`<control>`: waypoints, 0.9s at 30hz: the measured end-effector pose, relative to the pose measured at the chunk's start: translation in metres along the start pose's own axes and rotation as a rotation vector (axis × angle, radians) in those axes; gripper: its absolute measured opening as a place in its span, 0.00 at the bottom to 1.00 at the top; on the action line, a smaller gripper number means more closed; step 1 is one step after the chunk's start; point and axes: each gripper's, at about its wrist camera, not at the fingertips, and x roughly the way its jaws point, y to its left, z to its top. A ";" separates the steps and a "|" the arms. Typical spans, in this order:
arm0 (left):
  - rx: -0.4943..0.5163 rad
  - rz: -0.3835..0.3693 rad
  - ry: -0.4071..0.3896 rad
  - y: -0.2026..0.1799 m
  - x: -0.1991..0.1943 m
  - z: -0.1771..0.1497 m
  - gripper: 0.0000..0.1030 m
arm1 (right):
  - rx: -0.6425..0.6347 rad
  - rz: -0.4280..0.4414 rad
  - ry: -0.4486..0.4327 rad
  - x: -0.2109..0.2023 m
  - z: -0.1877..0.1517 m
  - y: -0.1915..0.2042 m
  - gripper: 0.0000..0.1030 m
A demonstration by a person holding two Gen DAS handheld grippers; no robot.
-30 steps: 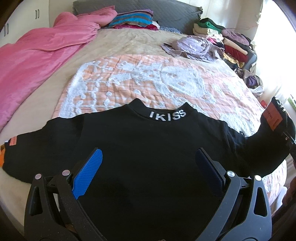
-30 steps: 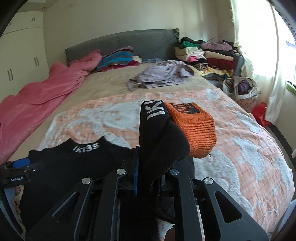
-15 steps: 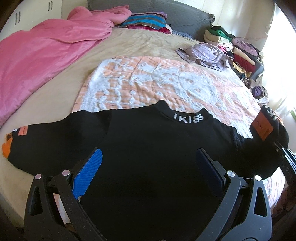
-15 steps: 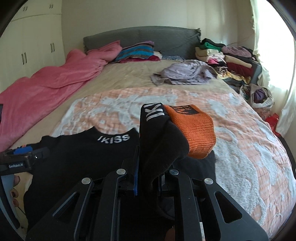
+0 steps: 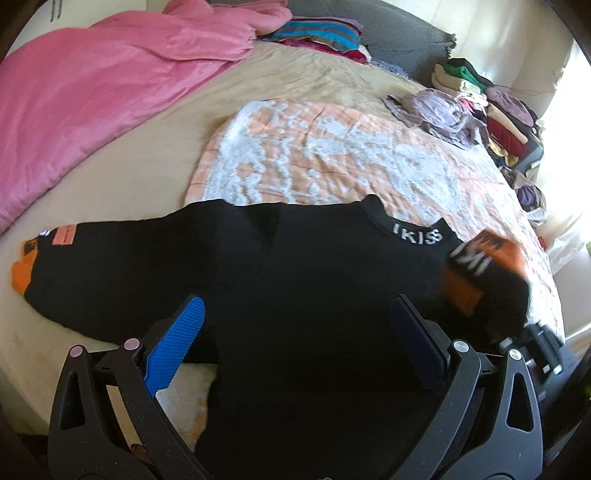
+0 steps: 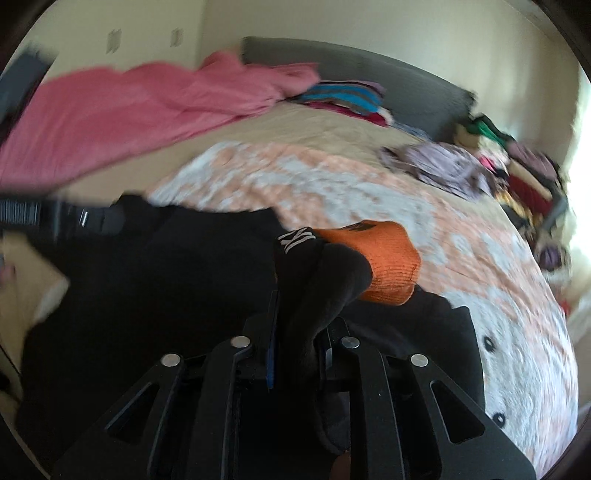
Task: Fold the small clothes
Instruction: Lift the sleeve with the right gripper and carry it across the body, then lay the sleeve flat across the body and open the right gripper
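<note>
1. We are carrying the orange-cuffed sleeve point(image 6: 384, 266) inward with the right gripper point(image 6: 295, 332), its jaws just loosening yet pinching it.
2. Our left gripper point(image 5: 295, 332) is hovering wide above the black sweater point(image 5: 295, 277), spread on the bed point(image 5: 184, 155).

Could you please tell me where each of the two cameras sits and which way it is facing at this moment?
Left wrist: on the left hand-held gripper, jaws wide open, looking down over the black sweater toward the headboard.
Right wrist: on the right hand-held gripper, shut on the sleeve with its orange cuff, facing the same way; badly blurred.
Shared: sweater, pink blanket, peach quilt, clothes pile.
</note>
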 end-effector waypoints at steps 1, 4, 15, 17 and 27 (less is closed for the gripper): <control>-0.010 -0.001 0.004 0.004 0.000 0.000 0.92 | -0.022 0.016 0.010 0.004 -0.002 0.009 0.20; -0.033 -0.022 0.017 0.011 0.002 0.000 0.92 | -0.058 0.065 0.029 0.010 -0.009 0.028 0.43; -0.053 -0.184 0.092 0.007 0.023 -0.016 0.91 | -0.044 0.262 0.039 -0.033 -0.036 0.024 0.76; -0.036 -0.213 0.119 0.000 0.029 -0.022 0.91 | -0.021 0.230 0.048 -0.043 -0.042 0.009 0.79; 0.012 -0.267 0.199 -0.030 0.049 -0.050 0.55 | 0.320 0.234 0.082 -0.070 -0.061 -0.086 0.80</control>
